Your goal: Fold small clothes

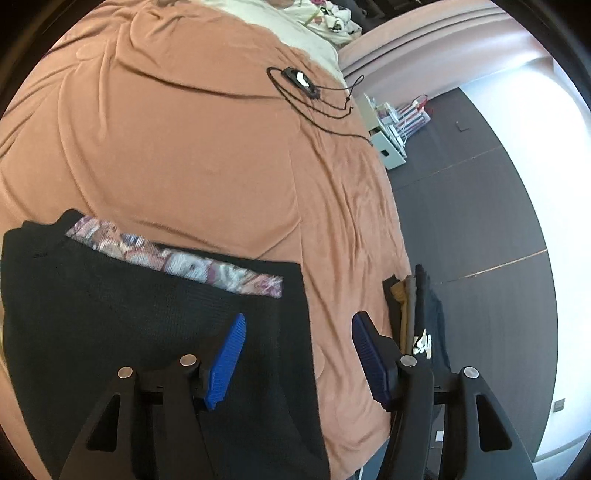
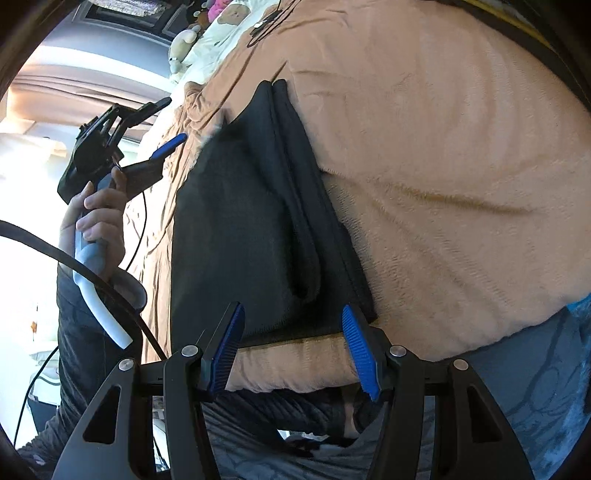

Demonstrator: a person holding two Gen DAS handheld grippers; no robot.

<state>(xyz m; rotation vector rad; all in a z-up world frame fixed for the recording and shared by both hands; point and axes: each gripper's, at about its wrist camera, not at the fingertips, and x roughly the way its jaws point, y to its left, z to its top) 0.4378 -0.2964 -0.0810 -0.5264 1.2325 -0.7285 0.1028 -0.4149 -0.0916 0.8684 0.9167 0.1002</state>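
Observation:
A black garment (image 1: 147,325) with a patterned pink waistband (image 1: 177,262) lies folded flat on the orange bedspread (image 1: 207,147). My left gripper (image 1: 297,354) is open and empty, hovering above the garment's right edge. In the right wrist view the same black garment (image 2: 251,229) lies on the bedspread (image 2: 443,166) with a folded flap on its right side. My right gripper (image 2: 291,350) is open and empty, just in front of the garment's near edge. The left gripper (image 2: 162,122) shows there too, held in a hand at the upper left, open.
A stack of folded dark and tan clothes (image 1: 413,310) sits at the bed's right edge. A black cord with a small device (image 1: 301,81) lies farther up the bed. Pillows (image 1: 295,22) are at the head. Dark floor (image 1: 461,203) and boxes (image 1: 391,136) lie to the right.

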